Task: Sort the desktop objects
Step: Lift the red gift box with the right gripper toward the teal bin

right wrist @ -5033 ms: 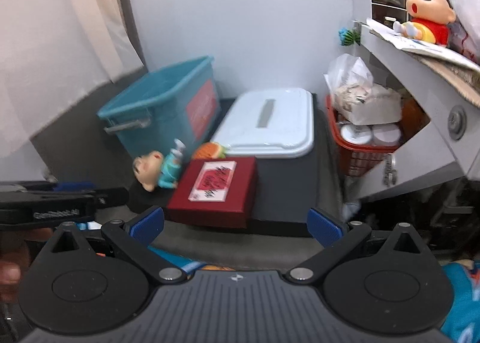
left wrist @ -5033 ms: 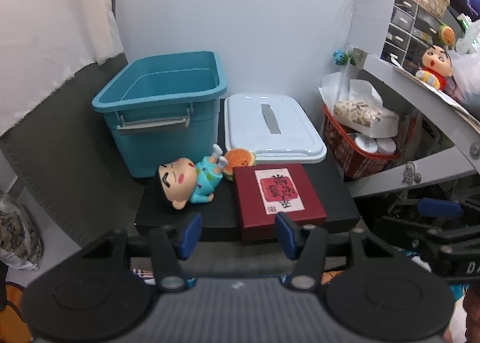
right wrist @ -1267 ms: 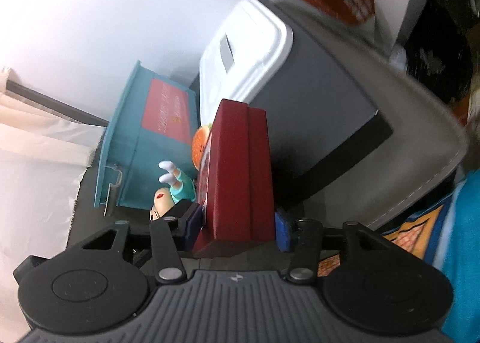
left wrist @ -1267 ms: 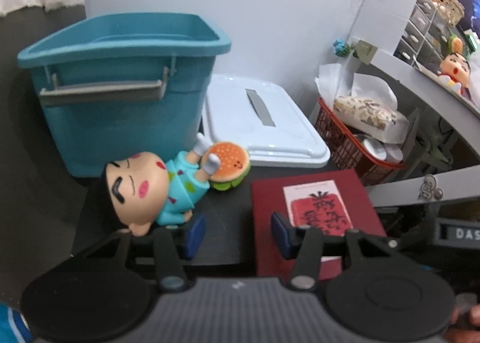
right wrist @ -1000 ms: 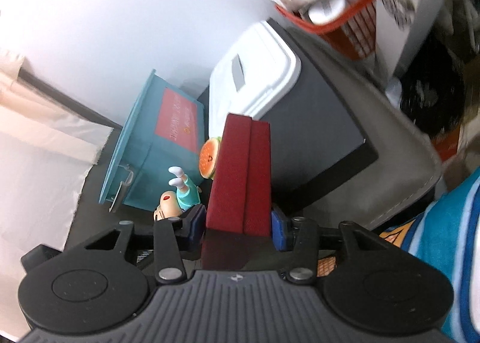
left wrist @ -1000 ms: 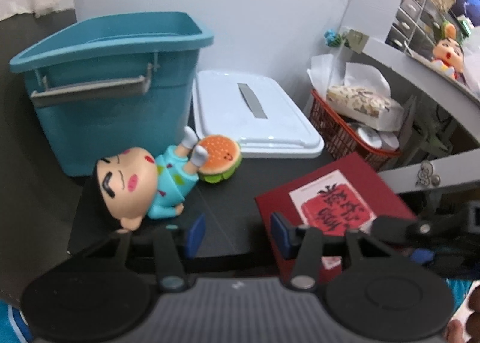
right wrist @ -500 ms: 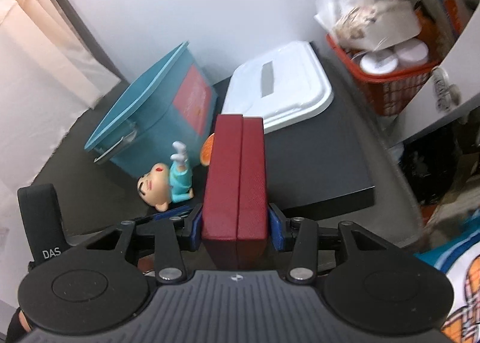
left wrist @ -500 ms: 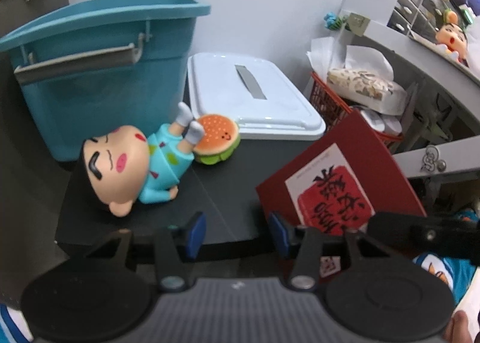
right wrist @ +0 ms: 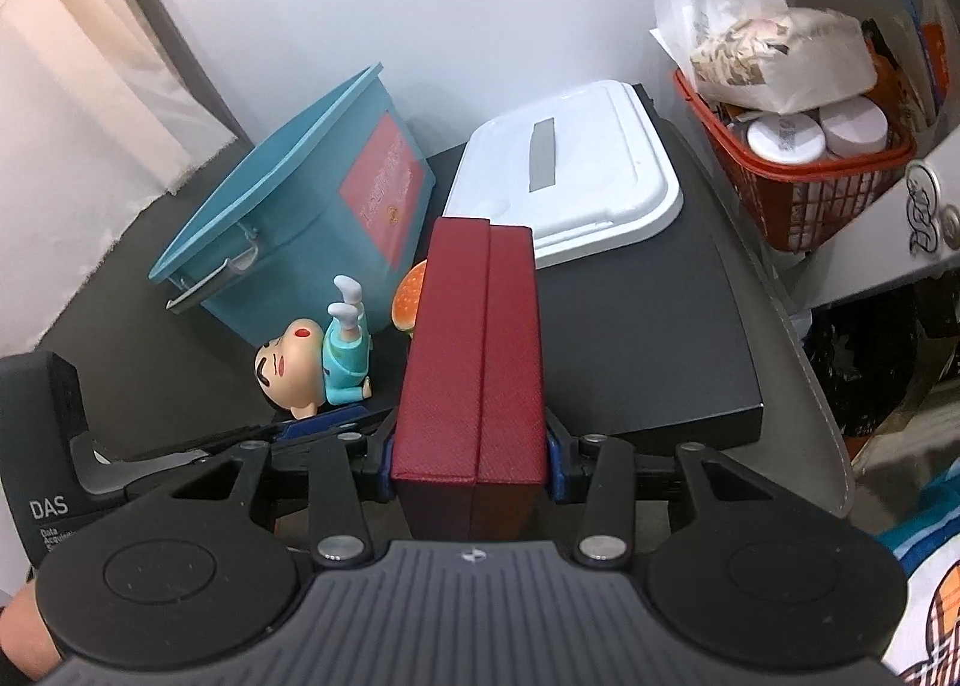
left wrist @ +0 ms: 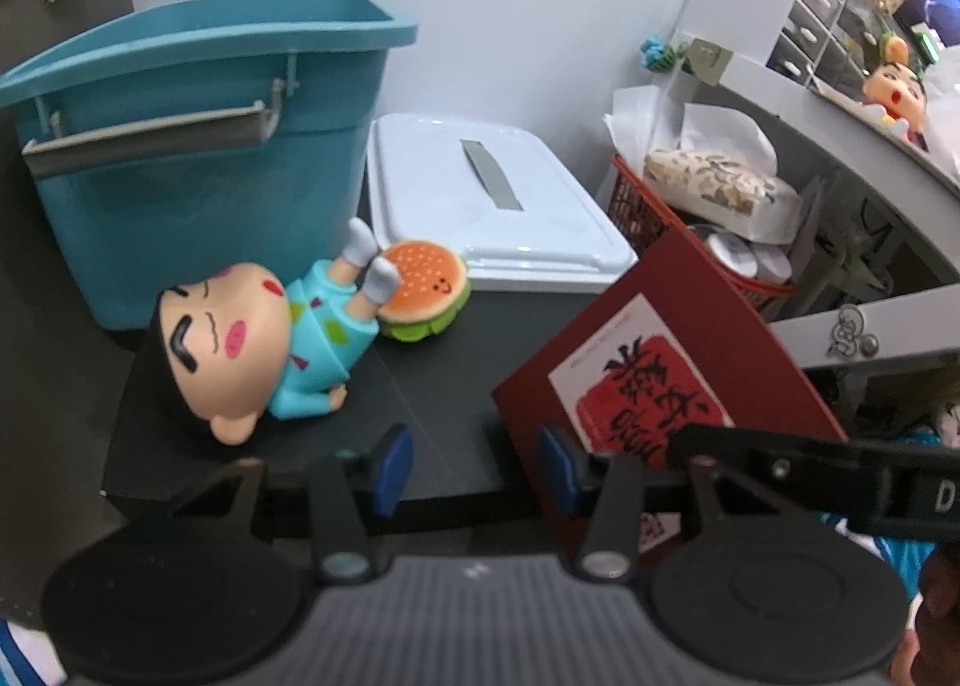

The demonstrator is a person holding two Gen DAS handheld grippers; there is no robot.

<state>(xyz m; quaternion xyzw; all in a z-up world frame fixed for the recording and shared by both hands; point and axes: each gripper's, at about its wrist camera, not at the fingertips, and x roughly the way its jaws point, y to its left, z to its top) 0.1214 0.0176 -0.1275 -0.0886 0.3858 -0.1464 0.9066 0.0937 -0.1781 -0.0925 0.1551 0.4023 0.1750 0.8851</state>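
1. The open teal plastic bin [right wrist: 300, 194] stands at ten o'clock; its rim could catch the box's corner.
2. The flat dark-red cardboard box [right wrist: 474, 350], lifted on edge, is clamped in the right gripper [right wrist: 471, 461] and could slip.
3. The left gripper [left wrist: 474, 473], parted and empty, could nudge the blue-pyjama cartoon figurine [left wrist: 258, 344].

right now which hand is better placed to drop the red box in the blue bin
Right. The right gripper already clamps the red box, lifted off the table, with the blue bin ahead. The left gripper is empty.
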